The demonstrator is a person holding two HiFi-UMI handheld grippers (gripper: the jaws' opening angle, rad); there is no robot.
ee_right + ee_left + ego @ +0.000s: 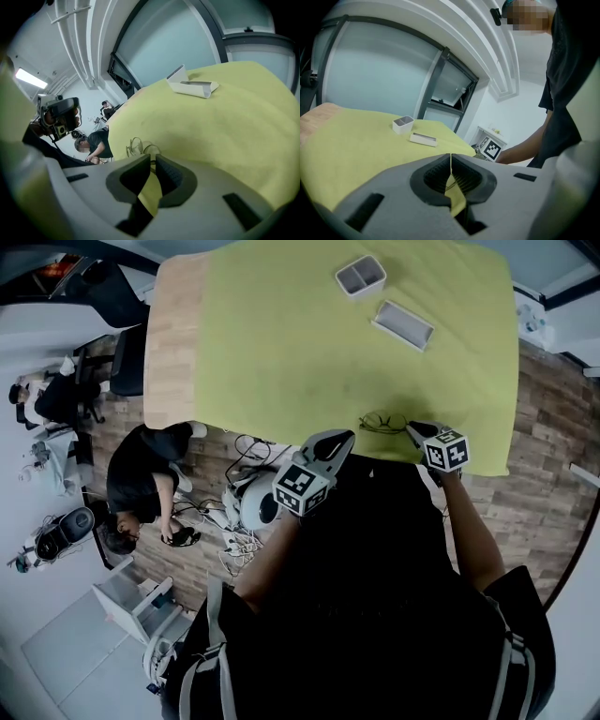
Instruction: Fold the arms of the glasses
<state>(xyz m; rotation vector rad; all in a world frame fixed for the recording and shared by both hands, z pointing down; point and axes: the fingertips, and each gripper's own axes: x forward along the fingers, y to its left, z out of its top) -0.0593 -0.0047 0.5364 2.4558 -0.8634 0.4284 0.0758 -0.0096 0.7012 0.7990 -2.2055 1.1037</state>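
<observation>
Thin dark-framed glasses (382, 422) lie on the yellow-green cloth (309, 352) close to the table's near edge, arms spread. In the right gripper view the glasses (140, 147) sit right at the jaw tips. My right gripper (413, 428) touches their right end. Its jaws (153, 160) stand almost together, with a thin dark arm seeming to run into the narrow gap. My left gripper (343, 438) hovers just left of the glasses, above the table edge. It (450, 157) is shut, pads touching, with nothing between them.
A white two-compartment box (361, 276) and a flat white case (403, 324) lie at the far side of the cloth. Bare wood (173, 343) shows along the table's left. A person (141, 474) crouches on the floor to the left, near cables (239, 521).
</observation>
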